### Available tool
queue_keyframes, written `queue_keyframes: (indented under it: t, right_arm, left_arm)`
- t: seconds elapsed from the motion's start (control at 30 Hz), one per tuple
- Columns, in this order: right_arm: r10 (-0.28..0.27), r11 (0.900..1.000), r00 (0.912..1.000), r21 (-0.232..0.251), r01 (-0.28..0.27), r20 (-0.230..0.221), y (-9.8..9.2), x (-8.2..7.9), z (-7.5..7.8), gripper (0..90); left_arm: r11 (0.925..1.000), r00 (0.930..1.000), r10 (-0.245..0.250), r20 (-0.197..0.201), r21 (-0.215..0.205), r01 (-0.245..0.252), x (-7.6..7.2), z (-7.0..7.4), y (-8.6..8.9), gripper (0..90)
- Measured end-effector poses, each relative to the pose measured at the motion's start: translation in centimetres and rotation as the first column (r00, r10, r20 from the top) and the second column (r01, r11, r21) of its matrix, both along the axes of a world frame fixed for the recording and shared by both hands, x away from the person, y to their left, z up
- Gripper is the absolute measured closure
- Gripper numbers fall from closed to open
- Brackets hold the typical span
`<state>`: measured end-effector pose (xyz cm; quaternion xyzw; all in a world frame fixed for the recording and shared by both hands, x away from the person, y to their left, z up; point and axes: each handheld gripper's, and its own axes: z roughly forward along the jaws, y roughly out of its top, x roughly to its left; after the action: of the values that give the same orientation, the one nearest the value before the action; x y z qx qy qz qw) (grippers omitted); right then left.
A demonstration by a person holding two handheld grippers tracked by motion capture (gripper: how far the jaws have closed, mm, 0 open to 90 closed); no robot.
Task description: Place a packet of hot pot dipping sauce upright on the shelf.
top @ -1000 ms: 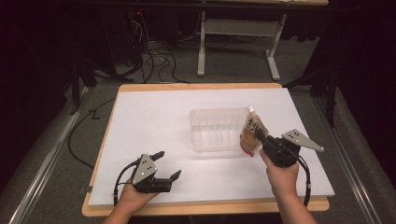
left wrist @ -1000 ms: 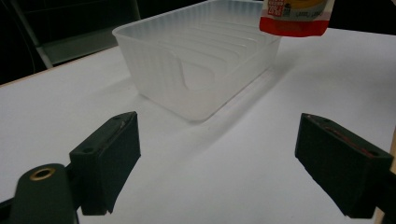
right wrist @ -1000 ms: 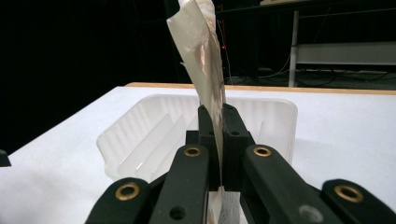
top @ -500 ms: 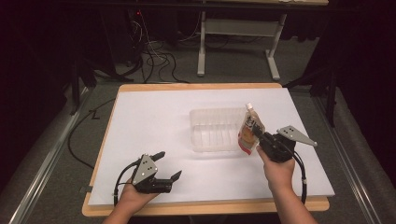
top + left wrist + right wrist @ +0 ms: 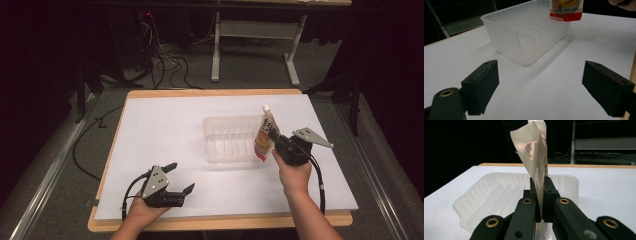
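A pouch (image 5: 264,132) is clamped upright in the right gripper (image 5: 274,138), held over the near right corner of a clear plastic bin (image 5: 231,137), apparently for lowering inside. The left gripper (image 5: 180,178) is rested on the table (image 5: 150,130), jaws spread and empty.

left gripper (image 5: 181,179): fingers spread wide, low | right gripper (image 5: 272,134): fingers clamped tight, raised

On the one white-topped table (image 5: 165,130) I count one clear plastic tray (image 5: 231,139), one spouted pouch (image 5: 264,132), and two handheld grippers, left gripper (image 5: 181,177) and right gripper (image 5: 272,135).
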<state>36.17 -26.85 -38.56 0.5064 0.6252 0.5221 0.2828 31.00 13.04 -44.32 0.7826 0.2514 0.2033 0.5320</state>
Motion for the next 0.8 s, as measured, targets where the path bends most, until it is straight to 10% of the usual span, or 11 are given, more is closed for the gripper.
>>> queue_keyframes:
  t: [0.8]
  right_arm:
    - [-0.047,0.999,0.9989,-0.016,0.047,0.003,0.9,3.5,-0.4,90.0]
  left_arm:
    - [1.0,1.0,-0.001,0.001,-0.001,0.001,0.1,0.0,0.1,14.6]
